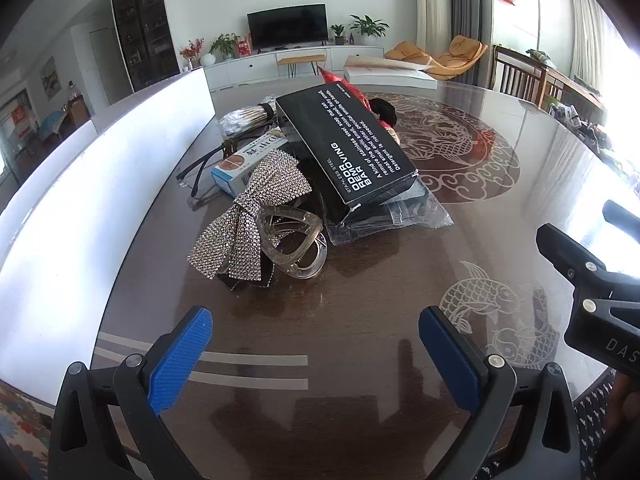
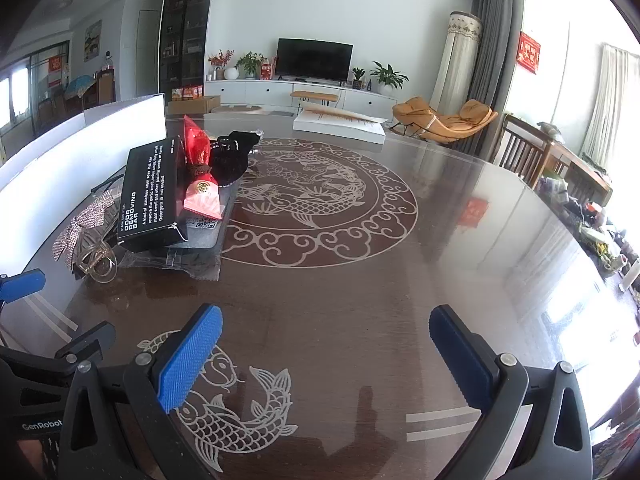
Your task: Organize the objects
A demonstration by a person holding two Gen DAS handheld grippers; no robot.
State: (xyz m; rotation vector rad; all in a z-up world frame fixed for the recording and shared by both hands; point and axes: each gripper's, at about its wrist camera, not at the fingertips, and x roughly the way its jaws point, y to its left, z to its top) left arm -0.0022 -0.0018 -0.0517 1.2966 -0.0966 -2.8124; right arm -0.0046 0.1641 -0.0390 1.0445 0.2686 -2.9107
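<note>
On the far left of the counter (image 1: 360, 320), a long white box wall (image 1: 120, 152), running along the edge. Just right of it, dark-framed glasses (image 1: 208, 168) beside a small blue-and-white carton (image 1: 240, 164), with a bundle of thin sticks in clear wrap (image 1: 248, 116) behind. Nearer, a rhinestone bow (image 1: 256, 216) lying partly over a clear plastic hair claw (image 1: 292, 240), the two touching. Next right, a black odor-removing-bar box (image 1: 344, 140), tilted, resting on a clear plastic packet (image 1: 400, 216). Behind the box, a red packet (image 2: 198, 148) and a black pouch (image 2: 236, 152), pressed together, with a pink-red tassel piece (image 2: 202, 200) in front of them. Farther right, bare glossy surface with carp patterns.

Below the heap, left tool (image 1: 316, 356) tilted downward over the counter, blue pads spread wide, nothing between them, short of the bow and claw. Off to the right, right tool (image 2: 326, 356) likewise spread wide and holding nothing, above the fish pattern, well apart from the heap.
</note>
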